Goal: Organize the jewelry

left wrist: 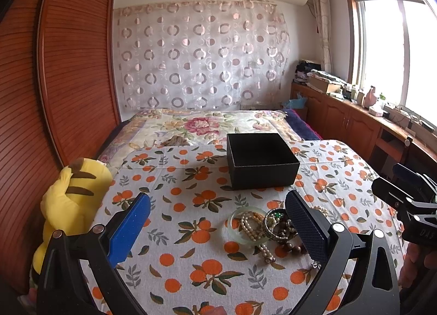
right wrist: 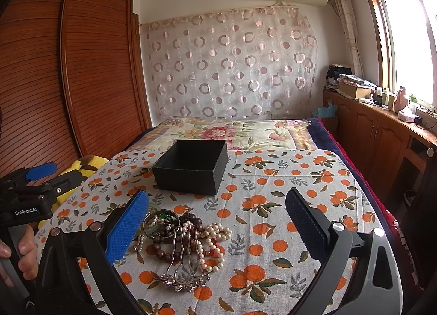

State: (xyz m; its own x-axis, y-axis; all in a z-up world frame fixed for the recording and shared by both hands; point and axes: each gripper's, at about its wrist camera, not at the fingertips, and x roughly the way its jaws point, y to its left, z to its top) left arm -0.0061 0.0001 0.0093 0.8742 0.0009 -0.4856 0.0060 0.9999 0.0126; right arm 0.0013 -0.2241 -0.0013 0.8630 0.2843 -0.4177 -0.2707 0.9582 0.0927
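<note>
An open, empty black box (left wrist: 260, 160) (right wrist: 191, 168) sits on the orange-print cloth (left wrist: 191, 233). In front of it lies a jewelry pile: a pale green bangle (left wrist: 234, 229), pearl strands (left wrist: 252, 226) (right wrist: 215, 235), a metal bangle (right wrist: 161, 223), dark wooden beads (right wrist: 161, 249) and a silver hair comb (right wrist: 184, 265). My left gripper (left wrist: 218, 216) is open and empty, hovering just before the pile. My right gripper (right wrist: 217, 219) is open and empty, with the pile by its left finger. Each gripper shows at the edge of the other's view, the right one (left wrist: 404, 194) and the left one (right wrist: 41, 175).
A yellow striped plush toy (left wrist: 71, 200) lies at the cloth's left edge beside the wooden wardrobe (left wrist: 68, 69). A floral bedspread (left wrist: 204, 123) lies behind the box. A wooden cabinet (right wrist: 382, 134) with clutter runs along the right under the window.
</note>
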